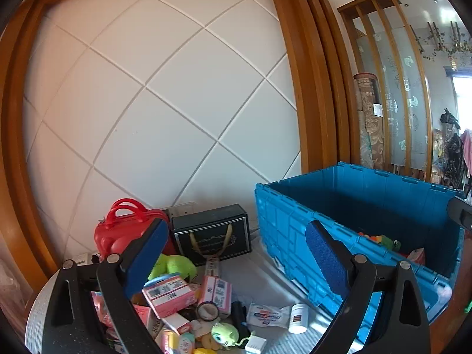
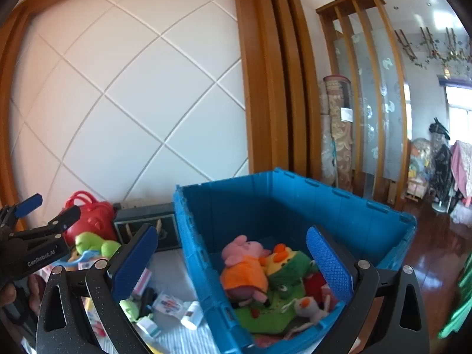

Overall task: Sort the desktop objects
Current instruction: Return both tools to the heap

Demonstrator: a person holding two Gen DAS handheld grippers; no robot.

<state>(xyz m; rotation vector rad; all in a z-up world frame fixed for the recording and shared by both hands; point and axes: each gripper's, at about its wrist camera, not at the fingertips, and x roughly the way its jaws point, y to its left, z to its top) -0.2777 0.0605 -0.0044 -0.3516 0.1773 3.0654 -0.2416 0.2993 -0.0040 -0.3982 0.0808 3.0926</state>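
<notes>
Left gripper (image 1: 236, 253), seen from its own wrist camera: jaws spread wide, nothing between the blue pads, held above a heap of small items on the striped tabletop (image 1: 265, 271). The heap includes pink boxes (image 1: 168, 294), a roll of tape (image 1: 207, 311), a white bottle (image 1: 298, 318), a wipes packet (image 1: 267, 315) and a green one-eyed plush (image 1: 224, 334). Behind the heap stand a red toy case (image 1: 124, 230) and a dark gift box (image 1: 213, 233), both near the white panelled wall (image 1: 165, 103).

Right gripper (image 2: 233, 261), seen from its wrist camera: jaws likewise apart and empty, poised over the near rim of the blue crate (image 2: 206, 277). The crate sits on the table, right of the heap; inside lie a pink pig plush (image 2: 244, 268) in orange, a green plush (image 2: 287, 268) with a yellow head beside it, and a small grey plush (image 2: 309, 306) against the near wall. In this view the left gripper (image 2: 47, 209) appears at the left edge, its fingers parted
</notes>
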